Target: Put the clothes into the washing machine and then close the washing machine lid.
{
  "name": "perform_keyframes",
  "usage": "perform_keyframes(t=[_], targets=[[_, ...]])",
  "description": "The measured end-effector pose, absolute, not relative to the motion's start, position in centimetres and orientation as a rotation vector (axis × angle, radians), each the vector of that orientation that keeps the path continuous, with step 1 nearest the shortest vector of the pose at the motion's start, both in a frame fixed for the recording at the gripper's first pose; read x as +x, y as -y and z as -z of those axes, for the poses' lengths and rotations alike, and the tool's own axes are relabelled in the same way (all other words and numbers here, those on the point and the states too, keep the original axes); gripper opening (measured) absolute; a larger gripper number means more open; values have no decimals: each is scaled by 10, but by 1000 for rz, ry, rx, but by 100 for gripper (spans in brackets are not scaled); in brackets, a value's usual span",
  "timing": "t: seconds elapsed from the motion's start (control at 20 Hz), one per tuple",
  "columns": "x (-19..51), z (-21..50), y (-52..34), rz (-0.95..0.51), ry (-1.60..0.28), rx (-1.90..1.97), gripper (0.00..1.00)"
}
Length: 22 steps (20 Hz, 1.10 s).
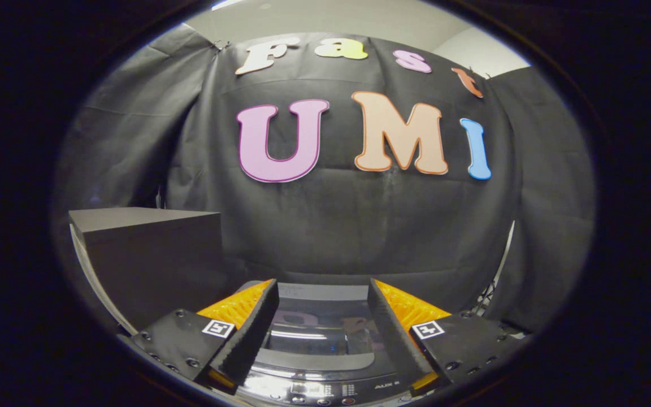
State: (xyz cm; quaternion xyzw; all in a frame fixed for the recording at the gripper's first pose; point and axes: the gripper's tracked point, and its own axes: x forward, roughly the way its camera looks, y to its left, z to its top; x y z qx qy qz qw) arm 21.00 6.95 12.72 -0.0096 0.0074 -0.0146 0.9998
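Note:
The washing machine (pixel 325 373) lies below and between my fingers, seen from above its front edge. Its lid (pixel 320 333), with a dark glossy window, lies flat and closed over the tub. A strip of buttons runs along the machine's near edge. My gripper (pixel 323 294) hovers above the lid, open, with nothing between its fingers. The left finger (pixel 249 333) and the right finger (pixel 390 333) stand wide apart over the lid's two sides.
A dark box-shaped block (pixel 150 254) stands to the left of the machine, rising above the fingers' level. The booth's black cloth wall (pixel 359 226) hangs close behind the machine. A light pole or frame edge (pixel 506 254) shows at the right.

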Motion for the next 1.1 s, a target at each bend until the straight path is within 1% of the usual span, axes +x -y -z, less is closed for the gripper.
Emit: perform_keyframes(t=[0.35,0.6,0.85,1.1], targets=[[162,-100,-32,37,5,-74,98],[122,-90,-15,40,98,-118,98],[87,-75,-18,-23,161,-133,98],[52,-35,-12,-15,88,-113,98]])
